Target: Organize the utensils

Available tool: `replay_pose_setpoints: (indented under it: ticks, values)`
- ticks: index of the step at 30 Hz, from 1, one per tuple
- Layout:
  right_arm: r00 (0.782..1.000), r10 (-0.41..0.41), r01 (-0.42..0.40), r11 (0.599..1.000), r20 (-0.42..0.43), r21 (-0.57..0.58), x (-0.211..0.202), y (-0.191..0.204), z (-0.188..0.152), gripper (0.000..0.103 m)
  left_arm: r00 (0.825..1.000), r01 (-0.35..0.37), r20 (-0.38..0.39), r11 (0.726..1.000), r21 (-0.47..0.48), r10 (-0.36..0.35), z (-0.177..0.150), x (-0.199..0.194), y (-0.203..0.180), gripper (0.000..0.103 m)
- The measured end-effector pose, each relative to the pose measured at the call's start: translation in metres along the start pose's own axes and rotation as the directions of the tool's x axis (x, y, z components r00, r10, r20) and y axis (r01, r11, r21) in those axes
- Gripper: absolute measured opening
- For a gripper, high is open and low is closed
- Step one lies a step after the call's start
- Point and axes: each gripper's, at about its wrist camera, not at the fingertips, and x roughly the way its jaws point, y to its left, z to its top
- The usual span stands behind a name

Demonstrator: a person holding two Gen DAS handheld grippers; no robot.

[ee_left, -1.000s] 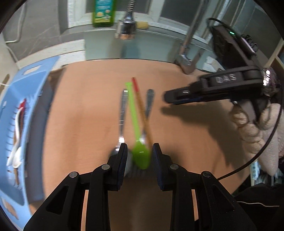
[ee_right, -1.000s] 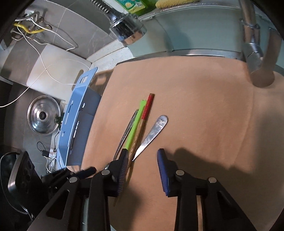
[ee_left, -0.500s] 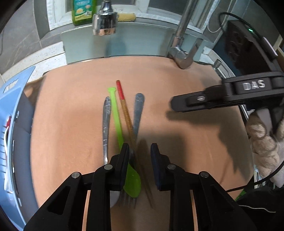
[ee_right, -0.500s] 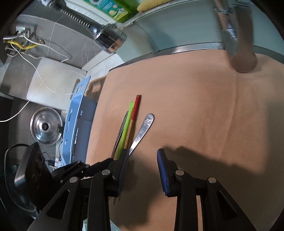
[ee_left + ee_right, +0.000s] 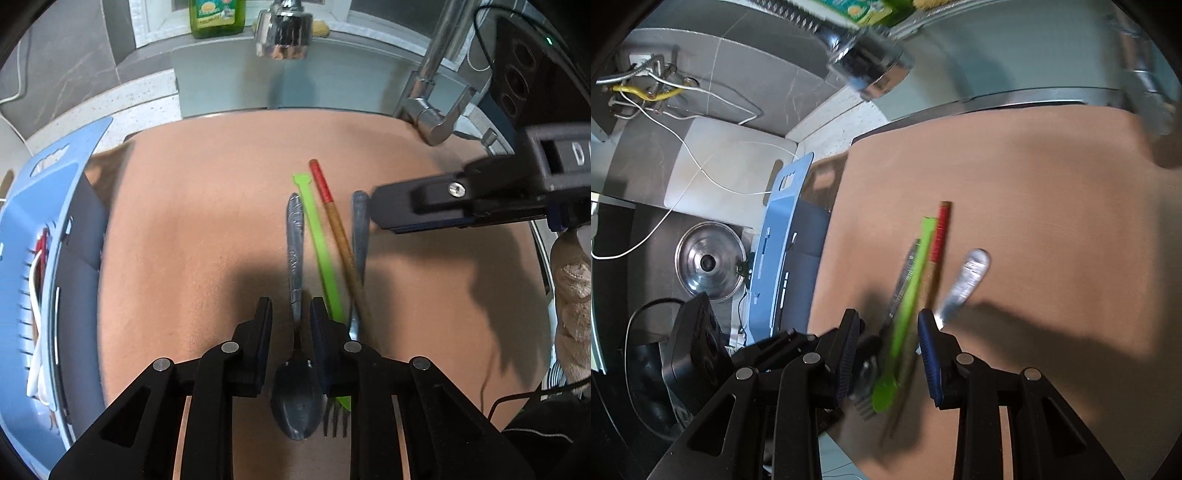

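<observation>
Utensils lie side by side on a tan mat (image 5: 207, 236) in the left wrist view: a grey metal spoon (image 5: 295, 369), a flat bright green plastic spoon (image 5: 319, 240), a wooden chopstick with a red tip (image 5: 332, 218) and a grey metal fork (image 5: 359, 236) whose tines show near the spoon's bowl. The left gripper (image 5: 291, 314) straddles the metal spoon's neck, its jaws closing with a gap visible on either side of the handle. The right gripper (image 5: 391, 214) reaches in from the right, near the fork's handle end. A blue plastic basket (image 5: 48, 206) stands at the mat's left edge.

In the right wrist view, blurred, the right gripper (image 5: 888, 325) hangs over the row with jaws parted and nothing pinched; the green spoon (image 5: 916, 266) runs between them. The left gripper (image 5: 783, 347) shows at lower left.
</observation>
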Motion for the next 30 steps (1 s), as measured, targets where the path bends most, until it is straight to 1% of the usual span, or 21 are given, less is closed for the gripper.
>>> replay_pose_setpoints:
  ticks: [2,5,10,17,21,25,27,29,30]
  values:
    - [1.0,0.005,-0.005,1.0,-0.01,0.019,0.009,0.001,0.004,0.03,1.0,0.002,-0.006,1.0,0.0,-0.002,0.001,0.005,-0.001,0.019]
    - [1.0,-0.008,0.008,0.999,-0.013,0.031,0.018,0.001,0.009,0.03,1.0,-0.026,-0.018,0.999,0.021,0.026,0.004,0.014,-0.003,0.019]
    - [1.0,-0.005,0.006,0.999,-0.019,0.053,0.024,-0.002,0.012,0.03,1.0,-0.023,-0.008,1.0,-0.008,0.023,0.005,0.014,0.006,0.019]
    - [0.999,-0.009,0.011,0.999,-0.039,0.037,0.036,0.008,0.016,0.03,0.999,-0.04,-0.004,0.999,-0.034,0.04,0.0,0.01,0.025,0.019]
    - [0.998,-0.04,0.04,0.999,-0.051,0.004,0.046,0.018,0.016,0.03,0.999,-0.039,0.016,0.997,-0.07,0.04,-0.006,0.004,0.035,0.019]
    - [0.995,-0.089,0.086,0.995,-0.05,-0.055,0.055,0.031,0.014,0.03,0.999,-0.017,0.045,0.995,-0.103,0.022,-0.019,-0.01,0.04,0.019]
    - [0.99,-0.131,0.126,0.988,-0.047,-0.094,0.059,0.038,0.012,0.03,0.998,-0.004,0.058,0.996,-0.089,0.009,-0.028,-0.021,0.038,0.019]
    - [0.986,-0.155,0.148,0.983,-0.058,-0.111,0.066,0.042,0.011,0.032,0.998,-0.009,0.057,0.999,-0.045,0.012,-0.037,-0.029,0.033,0.021]
    - [0.986,-0.155,0.147,0.983,-0.069,-0.107,0.069,0.043,0.01,0.034,0.998,-0.019,0.053,0.999,-0.03,0.021,-0.04,-0.032,0.031,0.024]
